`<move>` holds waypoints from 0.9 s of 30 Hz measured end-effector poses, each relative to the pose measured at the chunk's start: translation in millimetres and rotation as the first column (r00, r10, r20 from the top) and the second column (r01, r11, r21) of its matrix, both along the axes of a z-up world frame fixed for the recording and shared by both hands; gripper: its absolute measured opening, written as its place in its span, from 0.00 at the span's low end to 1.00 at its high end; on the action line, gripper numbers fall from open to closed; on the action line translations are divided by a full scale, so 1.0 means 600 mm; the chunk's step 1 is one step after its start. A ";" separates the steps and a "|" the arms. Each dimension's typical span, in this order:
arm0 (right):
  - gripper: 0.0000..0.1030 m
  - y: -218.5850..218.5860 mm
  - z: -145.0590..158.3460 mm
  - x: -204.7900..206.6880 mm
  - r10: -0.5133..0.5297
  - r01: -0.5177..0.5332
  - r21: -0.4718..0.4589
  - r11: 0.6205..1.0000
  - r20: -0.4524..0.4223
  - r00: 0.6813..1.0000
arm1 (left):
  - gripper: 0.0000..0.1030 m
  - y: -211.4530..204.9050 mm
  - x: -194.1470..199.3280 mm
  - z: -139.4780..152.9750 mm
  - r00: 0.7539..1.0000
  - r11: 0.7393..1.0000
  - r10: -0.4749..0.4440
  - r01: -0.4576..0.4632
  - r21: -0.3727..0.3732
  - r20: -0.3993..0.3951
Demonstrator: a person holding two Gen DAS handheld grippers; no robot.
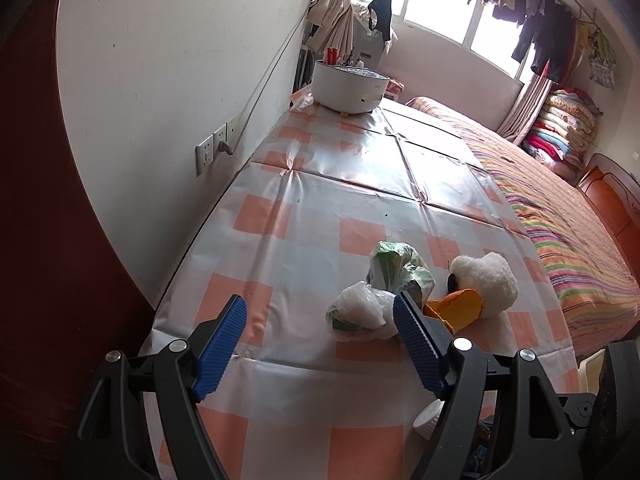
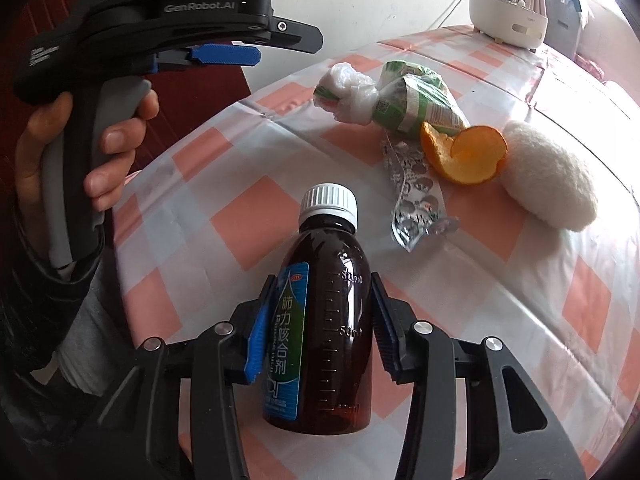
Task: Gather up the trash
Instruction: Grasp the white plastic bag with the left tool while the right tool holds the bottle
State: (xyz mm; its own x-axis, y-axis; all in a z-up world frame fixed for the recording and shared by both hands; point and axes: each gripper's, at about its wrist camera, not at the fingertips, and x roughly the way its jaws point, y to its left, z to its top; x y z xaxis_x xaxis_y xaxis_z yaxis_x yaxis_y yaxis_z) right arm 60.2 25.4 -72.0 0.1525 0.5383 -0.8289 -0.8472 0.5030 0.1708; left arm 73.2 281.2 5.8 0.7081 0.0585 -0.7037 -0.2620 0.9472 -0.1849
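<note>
Table [image 1: 304,184]: long, draped in a glossy, creased plastic cloth of peach and white checks; a striped bed [image 1: 560,216] lies along its right.
White tub [image 1: 348,88]: round, smooth, at the table's far end.
Left gripper [image 1: 320,316]: blue ribbed fingers spread wide, grasping nothing, above the table's near end.
Right gripper [image 2: 320,320]: fingers clenched on the brown bottle [image 2: 332,320], translucent, white ridged cap, blue-green label; seen only in the right view.
Fleece pad [image 2: 548,176]: white, woolly, oval, farthest right.
Green wrapper [image 2: 416,100]: crinkled, beside a knotted clear bag [image 2: 348,92].
Blister strip [image 2: 416,196]: silver foil, right view only.
Orange peel [image 2: 468,156]: curled, touching the pad.
</note>
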 end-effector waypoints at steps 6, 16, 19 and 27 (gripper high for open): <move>0.42 -0.034 0.005 0.000 -0.038 0.040 0.045 0.998 -0.031 0.999 | 0.71 -0.008 0.006 -0.002 1.000 1.000 -0.014 0.014 0.023 -0.012; 0.41 -0.099 0.021 0.015 -0.131 0.136 0.111 0.985 -0.048 0.990 | 0.71 -0.016 0.025 -0.018 0.997 0.998 -0.050 0.052 0.036 -0.056; 0.41 -0.106 0.023 0.015 -0.143 0.146 0.111 0.983 -0.040 0.989 | 0.71 -0.023 0.037 -0.027 0.994 0.996 -0.064 0.069 0.057 -0.083; 0.41 -0.120 0.030 0.012 -0.150 0.154 0.135 0.979 -0.039 0.988 | 0.71 -0.037 0.074 -0.042 0.989 0.995 -0.089 0.094 0.034 -0.116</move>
